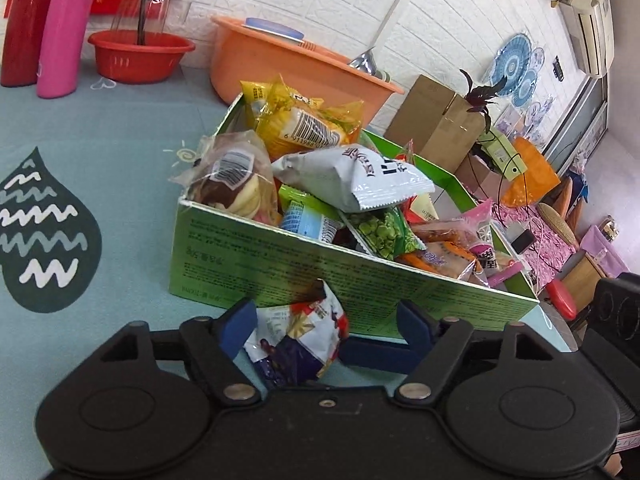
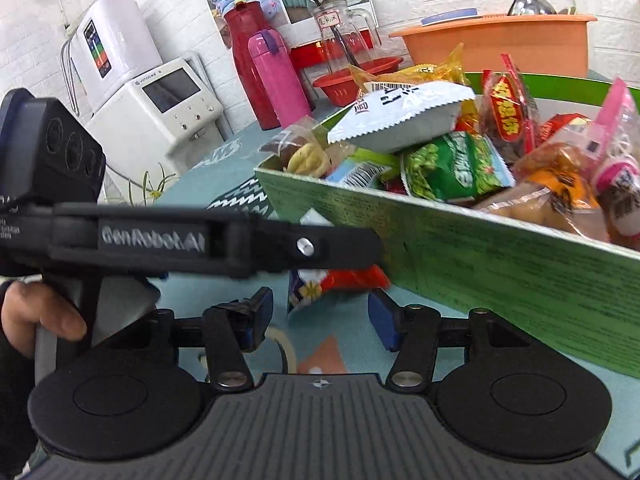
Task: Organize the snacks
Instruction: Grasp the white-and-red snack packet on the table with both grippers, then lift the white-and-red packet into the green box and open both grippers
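Observation:
A green cardboard box (image 1: 280,256) on the teal tablecloth is piled with several snack packs, among them a white bag (image 1: 360,176) and a green pea pack (image 1: 380,232). My left gripper (image 1: 324,320) is wide open around a small purple, white and red snack packet (image 1: 300,340) that lies against the box's near wall. In the right wrist view the same packet (image 2: 332,284) lies beyond my open, empty right gripper (image 2: 320,316), beside the box (image 2: 500,264). The left gripper's body (image 2: 200,240) crosses in front.
An orange basin (image 1: 288,68), a red bowl (image 1: 140,54), a pink bottle (image 1: 68,28) and a red flask (image 1: 24,20) stand at the table's back. White appliances (image 2: 160,108) stand to the left. Cardboard boxes and clutter lie beyond the table's right edge (image 1: 440,120).

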A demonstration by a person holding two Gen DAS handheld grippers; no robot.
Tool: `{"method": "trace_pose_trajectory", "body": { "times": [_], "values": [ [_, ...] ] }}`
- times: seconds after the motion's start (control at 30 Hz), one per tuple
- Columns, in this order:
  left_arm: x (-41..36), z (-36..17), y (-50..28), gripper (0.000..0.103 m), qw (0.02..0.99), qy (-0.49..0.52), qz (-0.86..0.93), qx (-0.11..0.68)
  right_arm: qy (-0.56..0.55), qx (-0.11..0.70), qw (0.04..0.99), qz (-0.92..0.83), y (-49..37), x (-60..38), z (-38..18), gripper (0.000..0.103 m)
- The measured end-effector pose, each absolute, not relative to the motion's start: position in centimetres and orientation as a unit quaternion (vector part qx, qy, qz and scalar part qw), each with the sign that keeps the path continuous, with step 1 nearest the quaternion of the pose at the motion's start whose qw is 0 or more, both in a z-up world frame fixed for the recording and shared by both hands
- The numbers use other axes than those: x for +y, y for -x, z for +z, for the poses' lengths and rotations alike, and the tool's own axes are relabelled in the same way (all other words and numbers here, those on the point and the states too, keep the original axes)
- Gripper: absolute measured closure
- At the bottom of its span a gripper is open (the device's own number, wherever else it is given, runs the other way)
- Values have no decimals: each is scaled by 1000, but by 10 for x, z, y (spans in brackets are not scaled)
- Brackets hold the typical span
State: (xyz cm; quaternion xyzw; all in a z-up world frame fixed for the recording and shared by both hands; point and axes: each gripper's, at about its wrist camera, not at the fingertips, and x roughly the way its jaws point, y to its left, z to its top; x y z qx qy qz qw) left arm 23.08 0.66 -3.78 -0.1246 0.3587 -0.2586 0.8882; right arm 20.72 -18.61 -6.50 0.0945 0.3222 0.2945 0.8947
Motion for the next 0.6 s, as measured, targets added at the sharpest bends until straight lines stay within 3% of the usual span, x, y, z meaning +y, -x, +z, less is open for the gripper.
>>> {"method": "trace_pose_trajectory", "body": {
  "times": [0.07, 0.1, 0.13, 0.17, 0.2, 0.37, 0.4, 0.47, 0.6],
  "values": [
    [8, -41, -232, 0, 891, 123, -249, 359, -98, 314, 899, 288, -211, -183, -67, 14],
    [10, -42, -232, 6, 893, 123, -245, 357, -99, 313, 900, 285, -212, -182, -67, 14],
    [13, -43, -231, 21, 894, 126, -239, 357, -98, 311, 902, 282, -213, -180, -67, 14],
    [15, -43, -229, 30, 895, 132, -231, 357, -94, 308, 905, 278, -212, -179, -68, 16],
    [18, -43, -228, 33, 895, 139, -227, 358, -86, 305, 908, 274, -210, -177, -68, 24],
    [16, -44, -216, 34, 898, 148, -214, 354, -79, 306, 912, 262, -210, -175, -67, 46],
    [14, -44, -213, 34, 898, 151, -214, 354, -79, 309, 910, 266, -208, -176, -67, 62],
    [10, -43, -208, 34, 898, 151, -214, 353, -82, 315, 905, 273, -205, -175, -67, 73],
    [2, -39, -197, 34, 897, 151, -219, 353, -65, 306, 912, 265, -192, -179, -65, 74]
  ]
}}
